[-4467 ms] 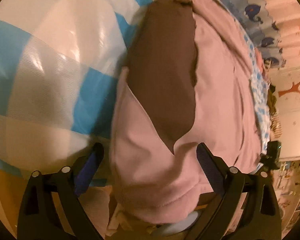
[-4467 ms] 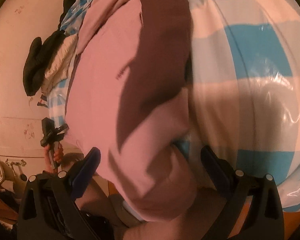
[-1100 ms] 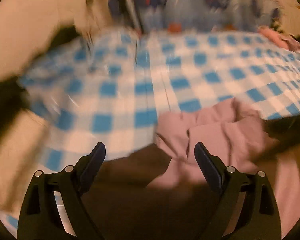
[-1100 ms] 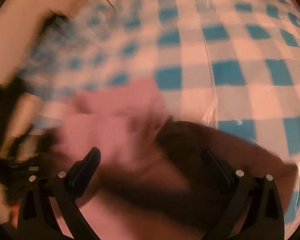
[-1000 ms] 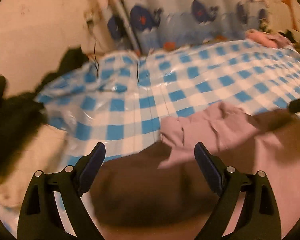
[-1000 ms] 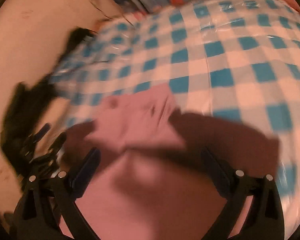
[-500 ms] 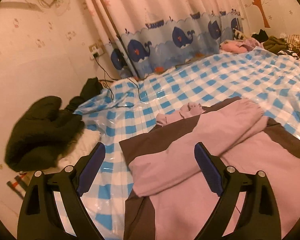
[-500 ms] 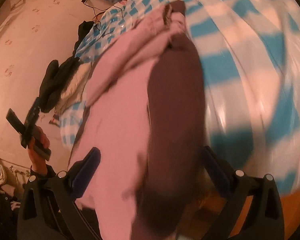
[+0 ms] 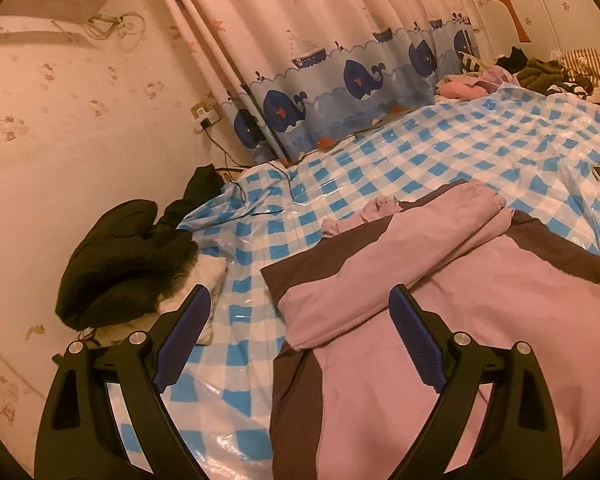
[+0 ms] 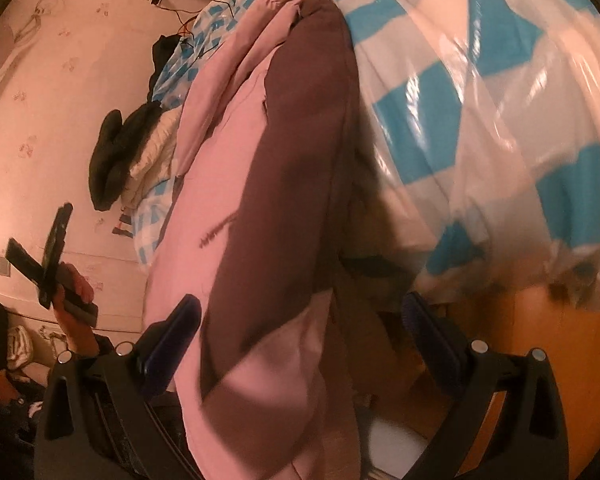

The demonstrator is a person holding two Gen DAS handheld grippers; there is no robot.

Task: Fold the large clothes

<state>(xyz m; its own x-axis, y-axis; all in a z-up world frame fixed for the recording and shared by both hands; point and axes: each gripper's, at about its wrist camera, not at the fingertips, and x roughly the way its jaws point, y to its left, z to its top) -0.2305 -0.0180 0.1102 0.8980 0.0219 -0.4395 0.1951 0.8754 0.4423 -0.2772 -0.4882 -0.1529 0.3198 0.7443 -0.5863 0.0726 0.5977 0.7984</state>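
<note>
Left gripper (image 9: 300,332): jaws spread wide, blue-padded fingers (image 9: 184,334) well apart, nothing pinched between them; it points forward and a little downward, held level.
Right gripper (image 10: 300,336): jaws spread wide too, blue pads (image 10: 170,346) far apart, gripping nothing; aimed steeply downward.
Left hand (image 10: 74,300): seen from the right wrist camera, off at the left edge, fist wrapped round the left gripper's handle, tool raised and tilted.
Right hand: out of sight.

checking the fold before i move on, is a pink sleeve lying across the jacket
Yes, in the left view a pink sleeve lies folded across the pink and brown jacket on the checked sheet.
</note>
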